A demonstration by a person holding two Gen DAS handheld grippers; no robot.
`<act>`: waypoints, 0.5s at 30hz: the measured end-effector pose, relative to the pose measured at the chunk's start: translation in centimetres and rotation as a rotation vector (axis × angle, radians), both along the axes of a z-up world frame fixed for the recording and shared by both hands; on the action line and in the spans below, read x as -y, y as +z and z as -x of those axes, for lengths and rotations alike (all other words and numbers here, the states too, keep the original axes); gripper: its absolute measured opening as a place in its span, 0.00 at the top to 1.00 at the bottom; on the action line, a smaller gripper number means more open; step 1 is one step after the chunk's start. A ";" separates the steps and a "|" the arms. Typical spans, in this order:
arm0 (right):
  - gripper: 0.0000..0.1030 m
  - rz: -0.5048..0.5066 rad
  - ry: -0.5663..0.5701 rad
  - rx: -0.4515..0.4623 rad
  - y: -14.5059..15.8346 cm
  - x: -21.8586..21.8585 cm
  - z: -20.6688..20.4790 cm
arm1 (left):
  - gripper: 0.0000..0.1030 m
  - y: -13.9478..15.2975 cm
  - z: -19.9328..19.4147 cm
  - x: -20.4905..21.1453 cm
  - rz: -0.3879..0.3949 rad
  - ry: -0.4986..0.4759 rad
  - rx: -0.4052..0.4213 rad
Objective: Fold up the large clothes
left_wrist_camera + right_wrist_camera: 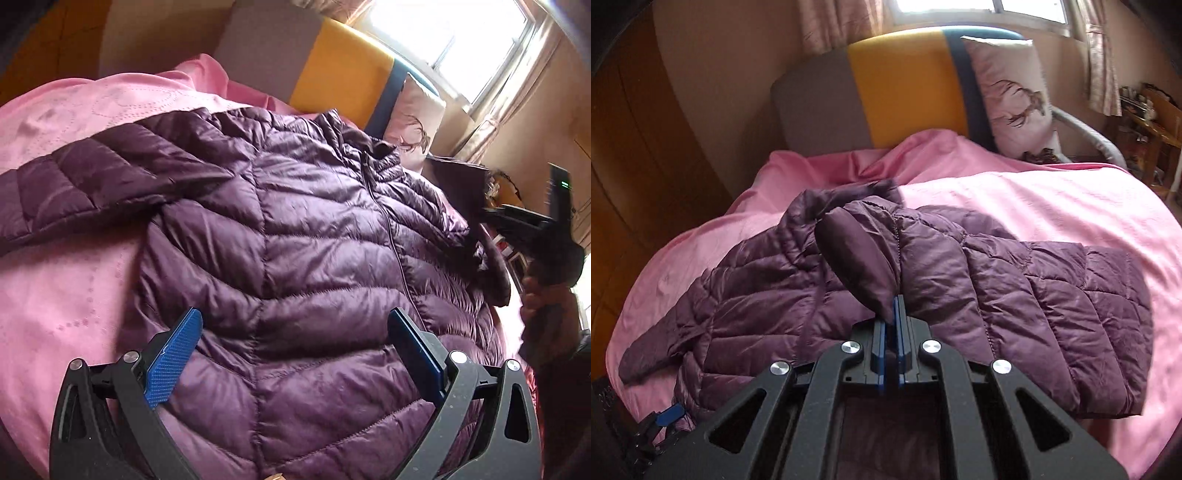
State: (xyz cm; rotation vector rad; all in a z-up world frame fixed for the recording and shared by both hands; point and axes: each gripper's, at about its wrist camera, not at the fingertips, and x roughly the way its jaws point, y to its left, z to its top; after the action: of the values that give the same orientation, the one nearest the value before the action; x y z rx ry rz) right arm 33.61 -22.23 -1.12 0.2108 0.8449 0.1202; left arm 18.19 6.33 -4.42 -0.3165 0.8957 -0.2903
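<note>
A dark purple quilted down jacket (303, 236) lies front-up, zipped, on a pink bedspread (55, 280), its collar toward the striped grey, yellow and navy headboard (332, 85) at about one o'clock in the left wrist view.

The left gripper (295, 354) hovers over the lower body of the jacket with its blue-padded jaws spread as wide as they go and nothing between them; the fabric lies beneath, not pinched. One sleeve lies stretched out over the bedspread toward nine o'clock.

The right gripper (891, 325) has its jaws pressed together on a bulging fold of the jacket, apparently part of the other sleeve or the side edge, which rises from the pads toward twelve o'clock in the right wrist view. In the left wrist view that gripper shows at three o'clock beside the jacket's edge, with the person's hand (543, 299) on its handle.

The step in hand looks like the first fold: bringing the gripped side in across the chest. The next move calls for carrying that fabric across toward the zipper, laying it flat, then releasing.
</note>
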 end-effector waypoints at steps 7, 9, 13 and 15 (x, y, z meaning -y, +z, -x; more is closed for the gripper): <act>0.68 -0.034 0.123 -0.050 -2.9 -6.7 -2.6 | 0.04 0.2 -1.9 -0.9 0.042 -0.002 -0.077; 0.28 -0.070 0.139 -0.032 -2.8 -7.0 -2.1 | 0.04 0.7 -2.4 -0.8 0.066 0.006 -0.072; 0.21 -0.106 0.146 0.009 -2.2 -6.5 -0.4 | 0.08 1.9 -4.5 0.2 0.119 -0.015 -0.062; 0.16 -0.139 0.134 0.025 -1.9 -5.0 1.1 | 0.11 2.1 -6.1 1.3 0.139 -0.032 -0.075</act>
State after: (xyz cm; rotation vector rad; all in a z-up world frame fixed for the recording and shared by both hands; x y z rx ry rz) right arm 32.48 -17.21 -3.04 0.2825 0.8263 0.3076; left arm 24.28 4.98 -2.35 -0.4439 0.9574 -0.3734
